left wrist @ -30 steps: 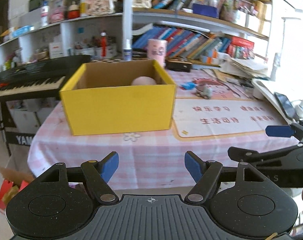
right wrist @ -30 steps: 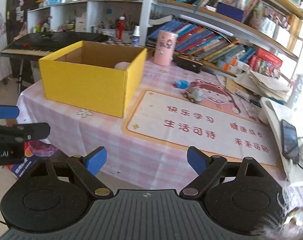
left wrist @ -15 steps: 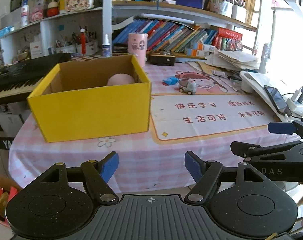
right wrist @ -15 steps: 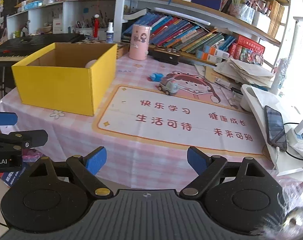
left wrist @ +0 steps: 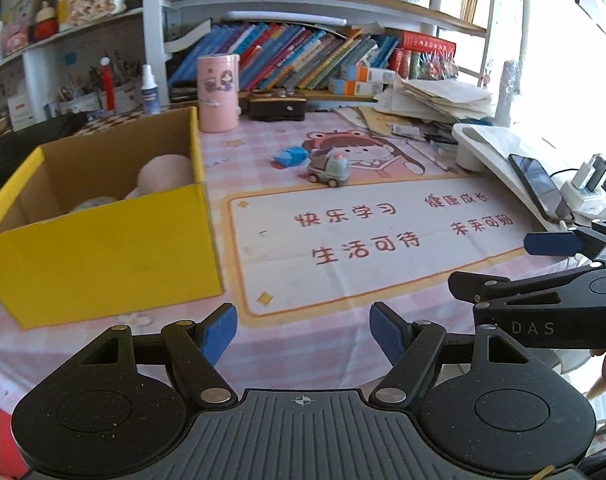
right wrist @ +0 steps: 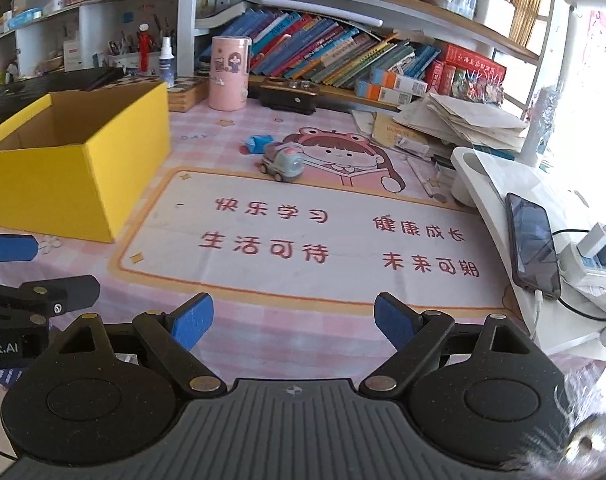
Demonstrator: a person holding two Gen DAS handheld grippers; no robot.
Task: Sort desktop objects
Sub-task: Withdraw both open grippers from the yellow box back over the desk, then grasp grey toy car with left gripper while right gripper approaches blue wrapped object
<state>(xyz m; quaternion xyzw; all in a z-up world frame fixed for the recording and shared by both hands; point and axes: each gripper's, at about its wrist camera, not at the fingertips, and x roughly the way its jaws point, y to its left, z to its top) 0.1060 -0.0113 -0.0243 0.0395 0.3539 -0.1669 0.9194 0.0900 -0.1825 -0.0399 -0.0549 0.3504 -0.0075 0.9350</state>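
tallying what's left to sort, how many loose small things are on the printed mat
2: a toy car on the mat's cartoon picture, and a blue wrapper just behind it, toward the yellow box.

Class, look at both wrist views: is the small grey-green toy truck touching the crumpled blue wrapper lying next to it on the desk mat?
Cannot tell. In both wrist views the grey-green toy truck overlaps the edge of the blue wrapper, hiding any gap or contact.

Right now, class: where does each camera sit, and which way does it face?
Left wrist: on the left tool, facing down-forward at the yellow box; right tool at the frame's right.
Right wrist: on the right tool, facing the mat; left tool at left.
Shared: toy car, box, pink cup.
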